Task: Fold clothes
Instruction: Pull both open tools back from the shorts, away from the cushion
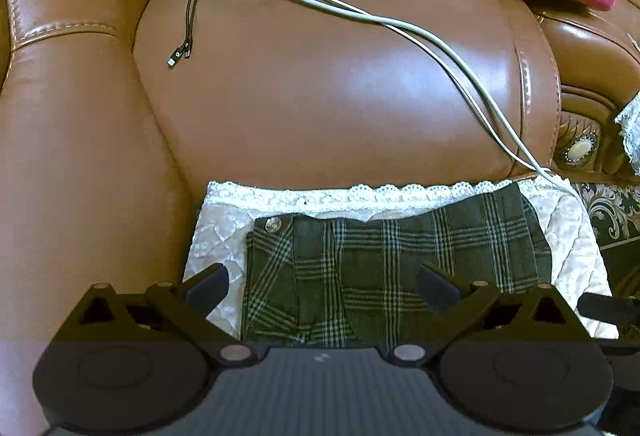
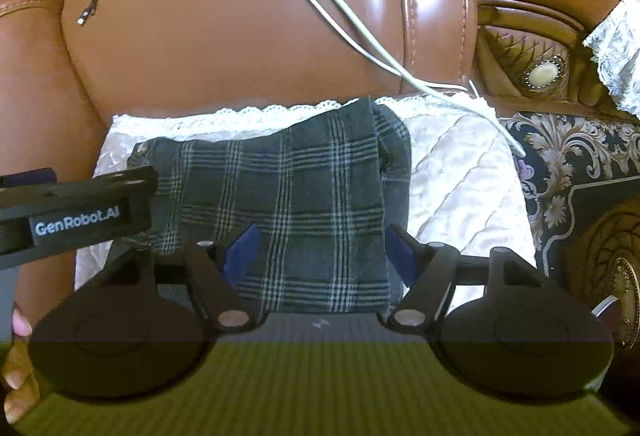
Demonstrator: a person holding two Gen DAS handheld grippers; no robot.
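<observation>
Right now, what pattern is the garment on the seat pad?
Dark green plaid skirt with pale check lines, clearest in the left wrist view.

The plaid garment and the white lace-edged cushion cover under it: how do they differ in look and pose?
The plaid garment is dark green with pale check lines; the cushion cover is plain white with a quilted pattern. The garment has a metal button; the cover has a lace border. The garment lies on top, narrower than the cover. Both lie flat on the sofa seat.

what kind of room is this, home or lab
Most likely a home living room: a brown leather sofa with a lace-edged seat cover, an ornate floral rug beside it, and charger cables trailing over the backrest. A plaid skirt lies on the cover.
</observation>
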